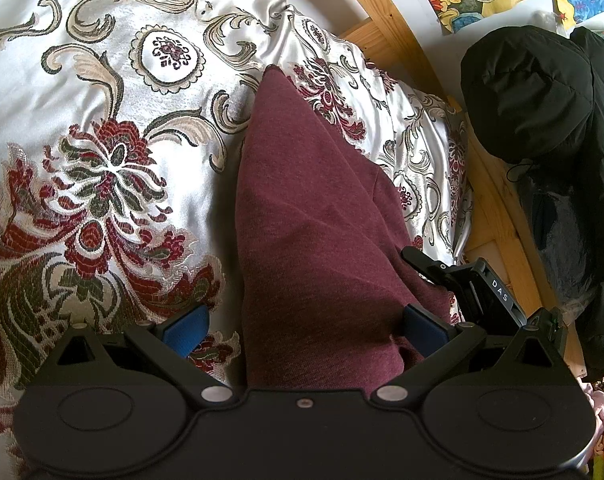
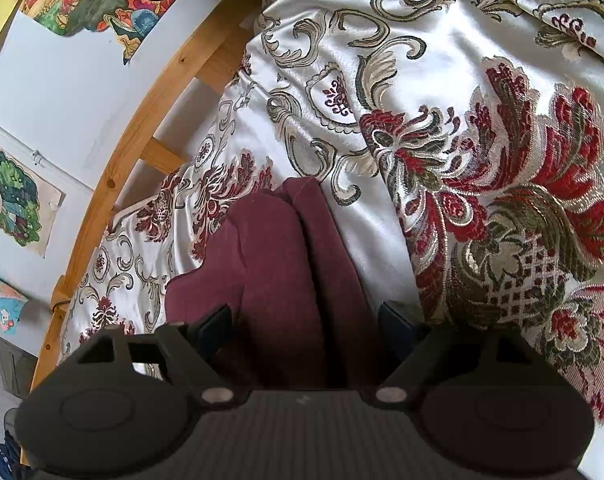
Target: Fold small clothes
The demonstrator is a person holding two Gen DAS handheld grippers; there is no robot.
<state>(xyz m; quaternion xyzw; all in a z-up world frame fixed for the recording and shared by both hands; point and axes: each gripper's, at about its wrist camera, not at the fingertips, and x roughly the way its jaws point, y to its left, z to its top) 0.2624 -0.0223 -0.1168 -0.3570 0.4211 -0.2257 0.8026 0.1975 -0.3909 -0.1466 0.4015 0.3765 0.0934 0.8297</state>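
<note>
A maroon garment point(image 1: 309, 208) lies on a bed covered by a shiny floral bedspread point(image 1: 114, 128), near the edge by the wooden bed frame point(image 1: 397, 36). In the left wrist view the cloth runs as a long, narrowing strip away from the camera, with soft creases along it.

The left claw point(image 1: 305, 330) stands released, its blue pads point(image 1: 188, 330) spread wide. The garment's near end sits between them: the right-hand pad touches the cloth's edge, while the left-hand one is apart from it, over the bedspread. Just beyond, the black tip of the right claw point(image 1: 465, 284) shows at the garment's right edge.

In the right wrist view the right claw point(image 2: 305, 328) is also released, fingers point(image 2: 216, 326) wide apart with the garment point(image 2: 278, 276) between them. Here the cloth looks doubled, with a ridge running along its length and a flap spreading to the left. Whether the fingers touch the fabric cannot be told from this angle.

A black jacket point(image 1: 541, 100) hangs beside the bed, and colourful drawings point(image 2: 14, 196) are stuck on the white wall.
</note>
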